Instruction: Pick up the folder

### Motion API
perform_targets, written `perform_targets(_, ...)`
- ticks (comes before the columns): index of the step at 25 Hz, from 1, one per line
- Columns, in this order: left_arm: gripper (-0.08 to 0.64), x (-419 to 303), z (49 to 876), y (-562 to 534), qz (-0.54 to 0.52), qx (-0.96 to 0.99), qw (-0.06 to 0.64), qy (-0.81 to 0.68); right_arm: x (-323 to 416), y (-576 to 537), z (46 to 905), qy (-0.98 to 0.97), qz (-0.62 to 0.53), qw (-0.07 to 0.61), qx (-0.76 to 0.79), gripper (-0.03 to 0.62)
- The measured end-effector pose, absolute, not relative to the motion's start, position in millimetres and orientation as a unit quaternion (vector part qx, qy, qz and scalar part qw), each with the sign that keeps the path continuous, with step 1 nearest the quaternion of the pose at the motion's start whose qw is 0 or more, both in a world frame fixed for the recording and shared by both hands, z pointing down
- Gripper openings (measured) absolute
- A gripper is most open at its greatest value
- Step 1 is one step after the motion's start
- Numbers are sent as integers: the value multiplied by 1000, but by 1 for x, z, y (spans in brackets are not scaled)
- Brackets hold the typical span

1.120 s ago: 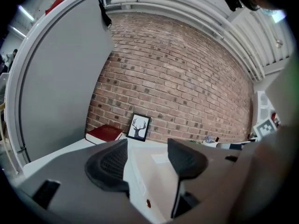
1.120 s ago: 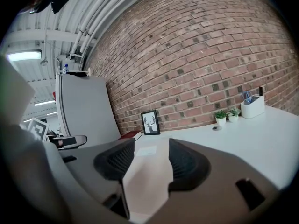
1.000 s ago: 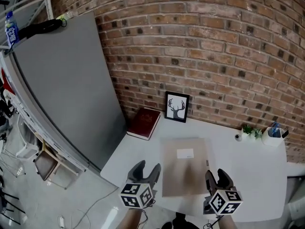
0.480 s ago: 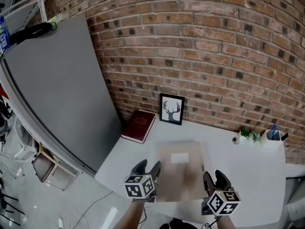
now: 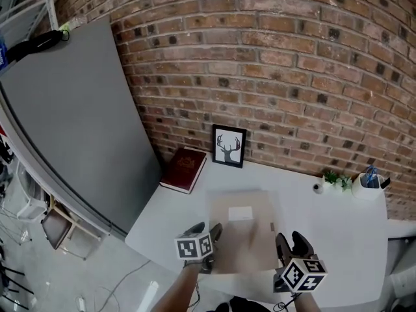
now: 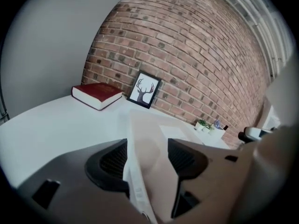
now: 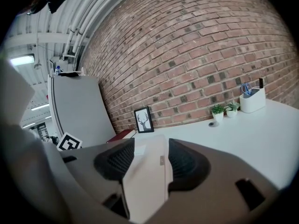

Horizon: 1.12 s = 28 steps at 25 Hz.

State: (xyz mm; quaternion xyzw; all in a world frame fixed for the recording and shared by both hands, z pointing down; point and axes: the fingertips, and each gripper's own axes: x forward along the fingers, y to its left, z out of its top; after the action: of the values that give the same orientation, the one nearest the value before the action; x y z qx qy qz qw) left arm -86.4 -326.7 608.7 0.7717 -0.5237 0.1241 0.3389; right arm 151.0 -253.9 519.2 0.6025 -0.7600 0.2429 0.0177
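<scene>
Head view: flat beige card folder (image 5: pixel 244 229); near corners between wide-parted, unclamped jaws of left gripper (image 5: pixel 206 230), right gripper (image 5: pixel 290 241). Both to be closed evenly before lift.

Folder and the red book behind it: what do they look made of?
The folder looks like matte tan card or kraft paper: flat and shineless, with a white label on it and a thin pale edge in the left gripper view. The red book seems a hardcover, cloth or leatherette I can't tell, with stiff dark red boards over a white page block.
</scene>
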Motion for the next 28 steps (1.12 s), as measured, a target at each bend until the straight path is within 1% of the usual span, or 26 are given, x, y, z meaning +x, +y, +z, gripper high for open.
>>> perform_targets(5,252,-76,627,-319,136,772,378,-493,154,-250,525,-756,249,19,604,216)
perform_targets(10,250,-75,633,-319,117,768,408,-480,152,-249,528,-757,252,25,602,218)
perform_targets(22,250,-75,636,-318,122,764,412,-481,140,-261,553,-769,258,71,580,227)
perform_targets(28,250,-75,636,-319,123,766,413,-477,136,-275,584,-771,276,110,564,261)
